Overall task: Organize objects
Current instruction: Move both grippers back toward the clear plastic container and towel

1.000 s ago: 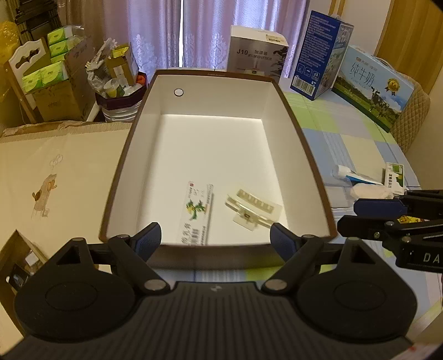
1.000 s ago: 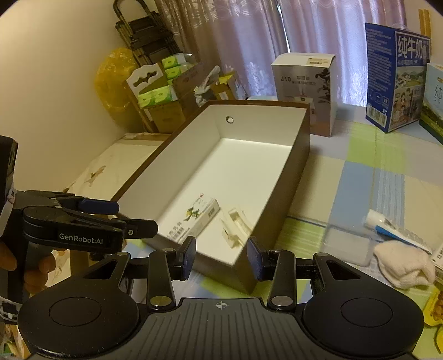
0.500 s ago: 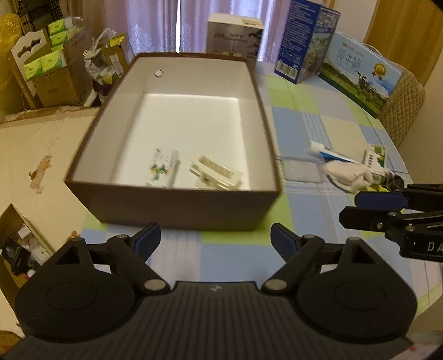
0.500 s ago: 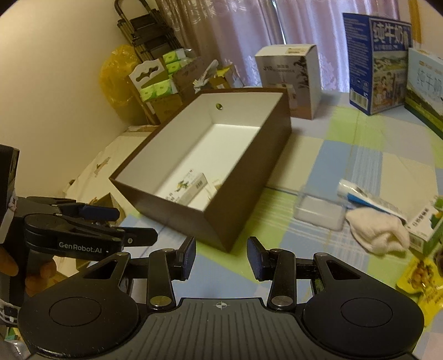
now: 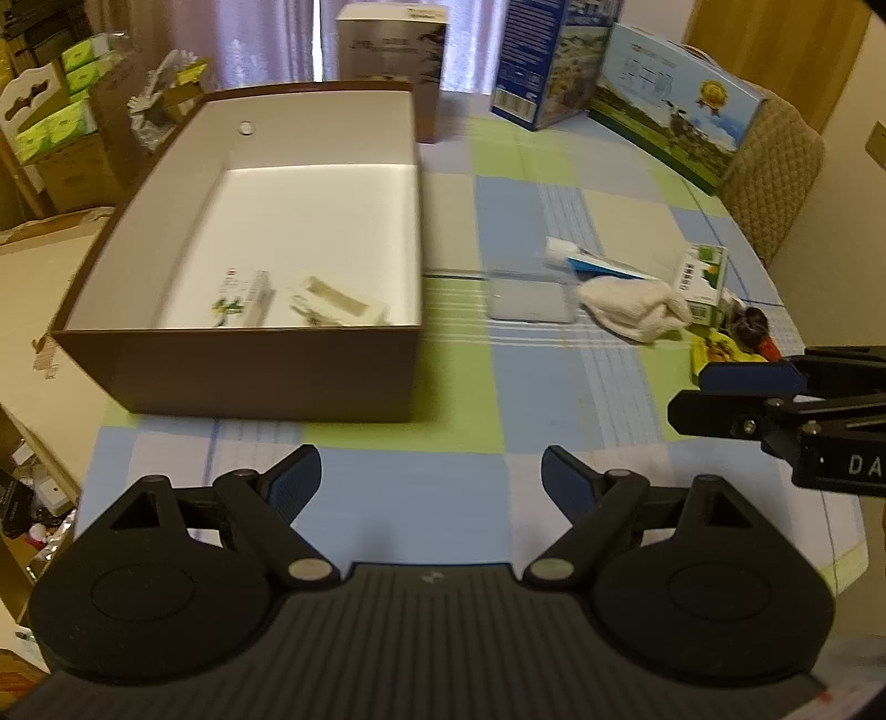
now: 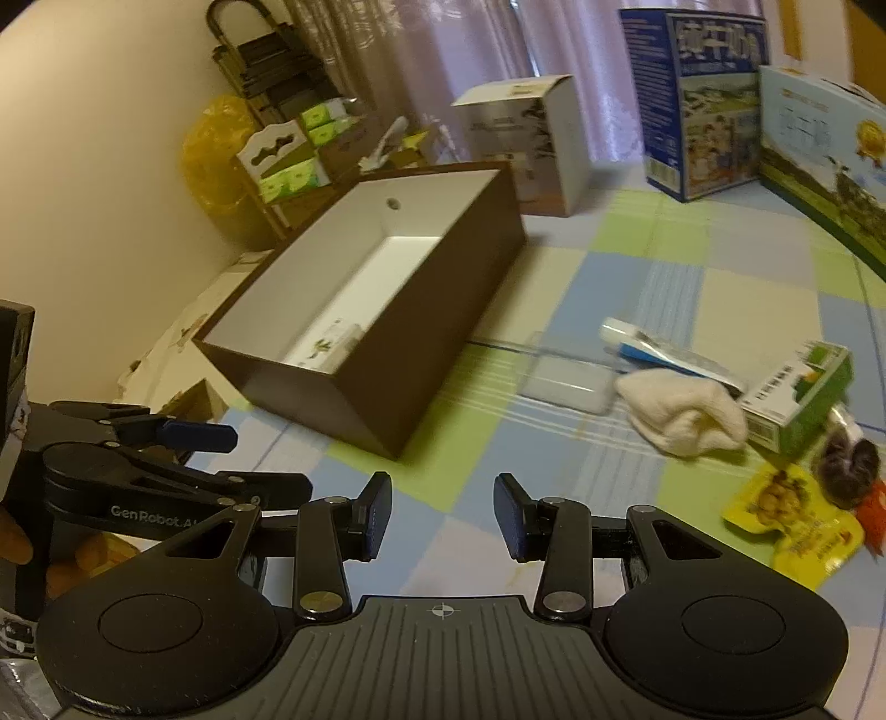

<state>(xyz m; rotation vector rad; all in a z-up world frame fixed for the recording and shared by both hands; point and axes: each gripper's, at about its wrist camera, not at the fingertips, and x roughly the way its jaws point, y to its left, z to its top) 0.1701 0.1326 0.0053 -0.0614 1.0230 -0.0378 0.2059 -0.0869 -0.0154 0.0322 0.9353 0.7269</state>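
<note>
A brown box with a white inside (image 5: 243,376) (image 6: 443,310) stands on the checked tablecloth. In it lie a small green-and-white carton (image 5: 243,293) (image 6: 326,349) and a cream plastic piece (image 5: 338,302). To its right lie a clear plastic case (image 5: 529,299) (image 6: 565,379), a toothpaste tube (image 5: 592,263) (image 6: 659,349), a white cloth (image 5: 637,310) (image 6: 684,412), a green carton (image 5: 700,279) (image 6: 797,399) and a yellow snack packet (image 6: 792,520). My left gripper (image 5: 431,479) is open and empty, in front of the box. My right gripper (image 6: 442,518) is open and empty, right of the box.
A white appliance box (image 5: 387,50) (image 6: 526,144) and blue milk cartons (image 5: 554,61) (image 6: 698,99) stand at the table's far side. A dark furry item (image 6: 847,465) lies by the snack packet. Shelves and stacked goods (image 6: 277,155) stand off the table's left.
Both grippers have pulled back from the box and swung right; the box now lies farther off and to the left. The loose items on the right have come into fuller view.
</note>
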